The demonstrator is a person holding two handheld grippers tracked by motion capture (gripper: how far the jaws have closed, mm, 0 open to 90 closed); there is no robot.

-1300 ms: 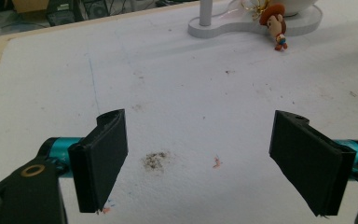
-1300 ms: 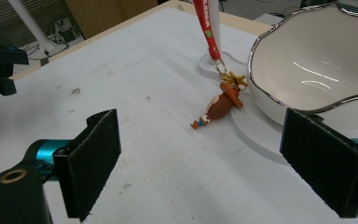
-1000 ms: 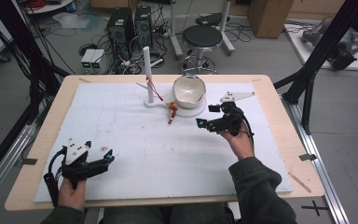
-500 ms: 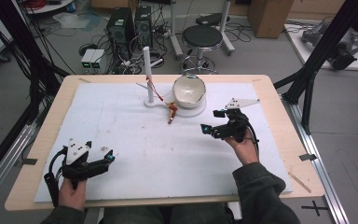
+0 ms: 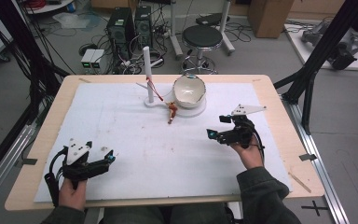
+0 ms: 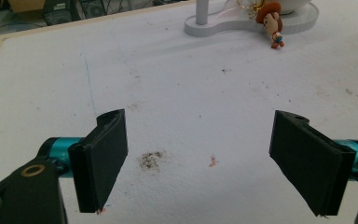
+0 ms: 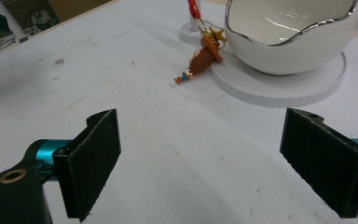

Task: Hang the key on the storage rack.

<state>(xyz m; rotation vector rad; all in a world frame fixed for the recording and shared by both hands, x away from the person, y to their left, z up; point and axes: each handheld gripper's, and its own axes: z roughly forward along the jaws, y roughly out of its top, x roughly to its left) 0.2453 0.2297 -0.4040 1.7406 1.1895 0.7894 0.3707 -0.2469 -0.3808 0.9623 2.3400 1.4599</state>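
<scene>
A small brown cowboy figure (image 5: 171,112) lies on the white mat, clipped by a red strap (image 7: 193,9) to a white post (image 5: 147,74). Beside it a white bowl (image 5: 189,90) sits on the stand's round base (image 7: 279,86). My right gripper (image 5: 217,127) hovers open at the mid right, a short way in front of the bowl; between its jaws (image 7: 209,158) there is only mat, and the figure (image 7: 201,57) lies ahead. My left gripper (image 5: 108,157) rests open near the front left edge. In its view (image 6: 205,163) the figure (image 6: 271,19) is far off.
The white mat (image 5: 135,140) covers most of the wooden table (image 5: 279,107). Past the far edge stand a black stool (image 5: 202,37), computer towers (image 5: 130,23) and loose cables on the floor. Black frame legs (image 5: 317,65) rise at the right.
My right gripper has drawn back toward the person, away from the bowl and figure, still open. The left gripper has stayed put.
</scene>
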